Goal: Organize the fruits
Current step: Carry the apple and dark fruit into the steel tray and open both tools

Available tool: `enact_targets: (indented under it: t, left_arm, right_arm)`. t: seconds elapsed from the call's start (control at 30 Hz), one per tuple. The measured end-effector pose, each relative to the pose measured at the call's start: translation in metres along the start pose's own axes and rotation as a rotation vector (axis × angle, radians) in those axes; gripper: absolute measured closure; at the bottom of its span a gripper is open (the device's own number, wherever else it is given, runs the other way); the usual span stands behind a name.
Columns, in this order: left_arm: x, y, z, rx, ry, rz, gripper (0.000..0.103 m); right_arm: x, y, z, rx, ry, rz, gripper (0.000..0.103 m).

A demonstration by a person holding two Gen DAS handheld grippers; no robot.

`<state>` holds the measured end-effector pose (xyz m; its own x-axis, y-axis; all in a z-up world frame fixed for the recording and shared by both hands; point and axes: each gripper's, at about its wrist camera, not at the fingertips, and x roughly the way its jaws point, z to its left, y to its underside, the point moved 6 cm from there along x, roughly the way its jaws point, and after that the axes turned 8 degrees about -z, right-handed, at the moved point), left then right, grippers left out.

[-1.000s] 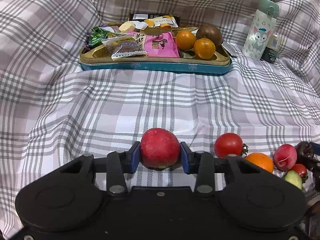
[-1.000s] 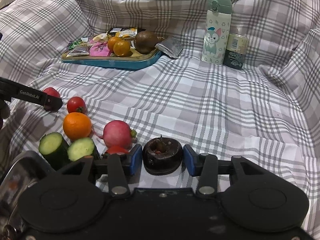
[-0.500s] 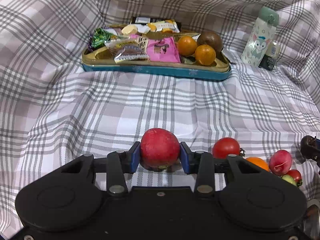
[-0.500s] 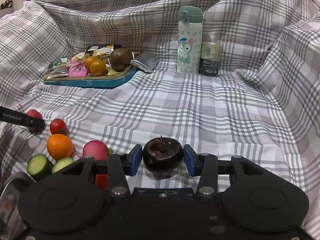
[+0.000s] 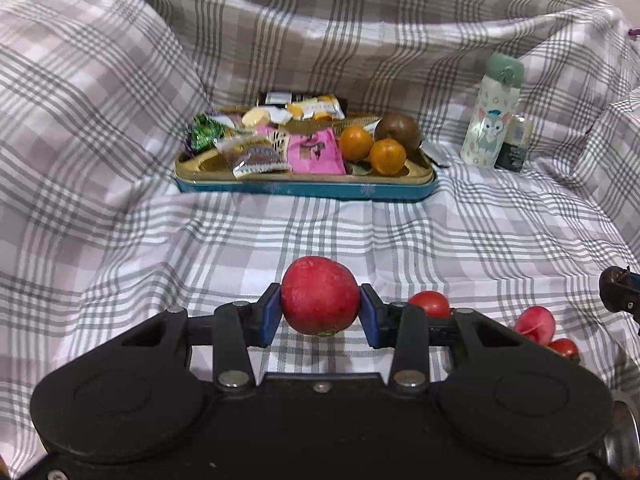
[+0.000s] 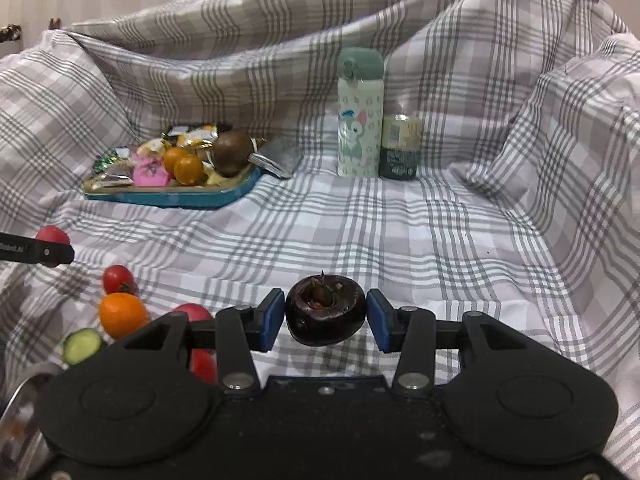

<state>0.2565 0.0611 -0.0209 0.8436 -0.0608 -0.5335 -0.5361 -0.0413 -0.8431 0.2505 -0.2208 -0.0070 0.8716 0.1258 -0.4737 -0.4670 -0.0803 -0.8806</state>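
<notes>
I'm holding a red fruit (image 5: 320, 300) in my left gripper (image 5: 320, 316), blue pads pressing on both of its sides, lifted clear of the checked cloth (image 5: 360, 232). My right gripper (image 6: 326, 322) is pinching a dark round fruit (image 6: 325, 315), stem hollow facing up; the near pad looks to be touching, the far pad shows a sliver of gap, so I'm judging it held.

Key relation: the tray (image 5: 304, 190) is lying straight ahead of the left gripper, toward the far edge of the cloth, long side running across my view. From the right gripper it's sitting ahead and off to the left, so the left hand looks nearer and better lined up.

Just beside and below my grippers, near the front edge: a tomato (image 6: 117, 278), an orange (image 6: 122, 314), a cucumber piece (image 6: 82, 346), a pink-red fruit (image 5: 534, 322), all loose on the cloth. Between them and the tray the cloth is lying bare, nothing blocking.

In the tray: snack packets (image 5: 256, 148) filling the left part, two small oranges (image 5: 372, 148) and a brown round fruit (image 5: 398, 130) at the right end. I'm guessing fruit goes there, and room is tight.

Farther right, near the back edge: a cartoon bottle (image 6: 360, 114) and a small can (image 6: 400, 148) touching it, well apart from my path.
</notes>
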Motion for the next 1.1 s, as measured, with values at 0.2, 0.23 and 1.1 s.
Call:
enact_targets:
  t: [0.2, 0.23, 1.1]
  left_arm:
    - [-0.035, 0.025, -0.011, -0.025, 0.054, 0.024, 0.054]
    - [-0.044, 0.028, -0.014, -0.010, 0.064, 0.023, 0.054]
    - [-0.092, 0.089, -0.093, 0.108, 0.109, 0.217, 0.054]
  right_arm:
    - [-0.035, 0.010, 0.007, 0.032, -0.026, -0.015, 0.057]
    - [-0.042, 0.012, 0.008, 0.042, -0.032, -0.015, 0.057]
    - [-0.126, 0.071, 0.062, 0.041, -0.071, 0.135, 0.056]
